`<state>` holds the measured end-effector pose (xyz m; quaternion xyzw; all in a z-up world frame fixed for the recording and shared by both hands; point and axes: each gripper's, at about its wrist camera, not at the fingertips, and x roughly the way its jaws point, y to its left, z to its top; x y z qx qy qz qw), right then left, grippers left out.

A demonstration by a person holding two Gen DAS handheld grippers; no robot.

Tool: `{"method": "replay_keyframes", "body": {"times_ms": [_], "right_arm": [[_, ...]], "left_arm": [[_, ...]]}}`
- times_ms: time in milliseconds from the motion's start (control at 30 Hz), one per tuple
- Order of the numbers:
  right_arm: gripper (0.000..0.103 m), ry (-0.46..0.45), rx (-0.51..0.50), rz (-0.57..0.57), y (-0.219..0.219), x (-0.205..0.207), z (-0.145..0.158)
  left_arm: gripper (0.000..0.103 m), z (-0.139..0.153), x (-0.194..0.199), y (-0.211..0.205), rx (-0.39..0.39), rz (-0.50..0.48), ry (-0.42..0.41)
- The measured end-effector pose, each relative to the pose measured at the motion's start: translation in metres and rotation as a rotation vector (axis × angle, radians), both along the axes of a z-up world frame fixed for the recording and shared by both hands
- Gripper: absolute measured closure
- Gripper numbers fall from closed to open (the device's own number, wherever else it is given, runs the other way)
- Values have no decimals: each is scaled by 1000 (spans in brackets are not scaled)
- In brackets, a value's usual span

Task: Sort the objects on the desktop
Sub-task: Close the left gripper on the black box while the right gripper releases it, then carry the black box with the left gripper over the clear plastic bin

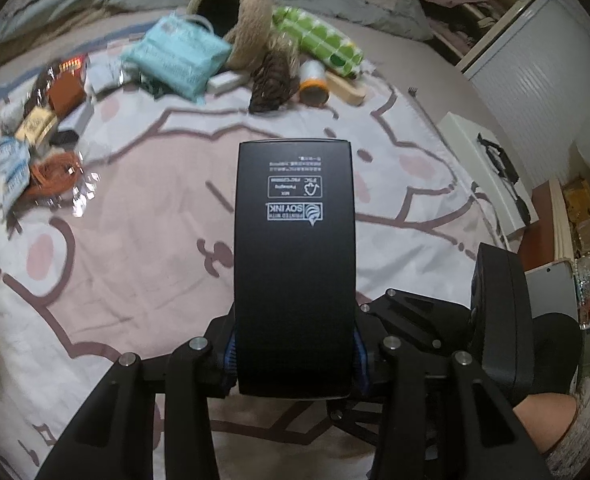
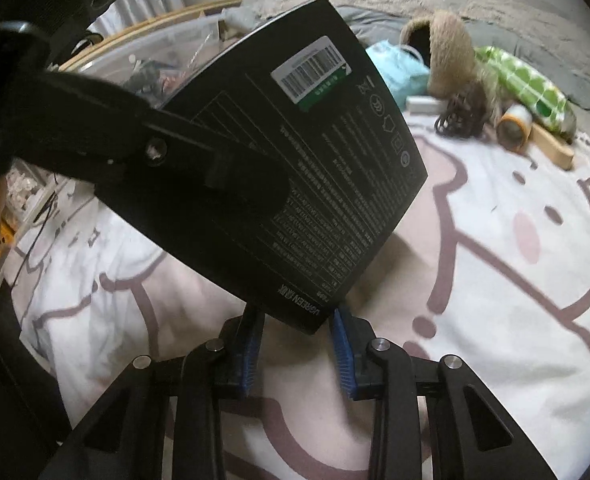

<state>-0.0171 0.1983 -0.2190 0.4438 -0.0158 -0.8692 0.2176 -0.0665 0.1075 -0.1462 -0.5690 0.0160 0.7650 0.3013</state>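
Observation:
A black carton [image 1: 293, 260] with white print stands upright between my left gripper's [image 1: 295, 356] blue pads, which are shut on its two broad faces. In the right wrist view the same black carton [image 2: 295, 152] shows its barcode side, and a left finger [image 2: 223, 168] lies across that face. My right gripper [image 2: 297, 320] is below it, with its blue pad tips against the carton's lowest corner on both sides. From the left wrist view, the right gripper's finger [image 1: 415, 312] reaches in from the right, held by a gloved hand [image 1: 551, 352].
A pink and white cartoon blanket [image 1: 135, 240] covers the surface. At the far edge lie a woven basket [image 1: 235, 28], teal pouch [image 1: 175, 60], green dotted pack [image 1: 319, 36], orange-rimmed roll [image 1: 314, 82] and wooden block [image 1: 349, 90]. Small clutter [image 1: 47, 120] sits left. A clear bin [image 2: 167, 40] stands behind.

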Motion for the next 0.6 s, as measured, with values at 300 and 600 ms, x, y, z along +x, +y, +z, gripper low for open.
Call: {"method": "replay_keyframes", "body": {"times_ms": [300, 600], "right_arm": [[70, 68, -26, 1, -5, 3, 40], [70, 163, 23, 82, -35, -16, 90]], "left_arm": [[60, 40, 1, -21, 35, 35, 63], [60, 92, 5, -49, 86, 103, 175]]}}
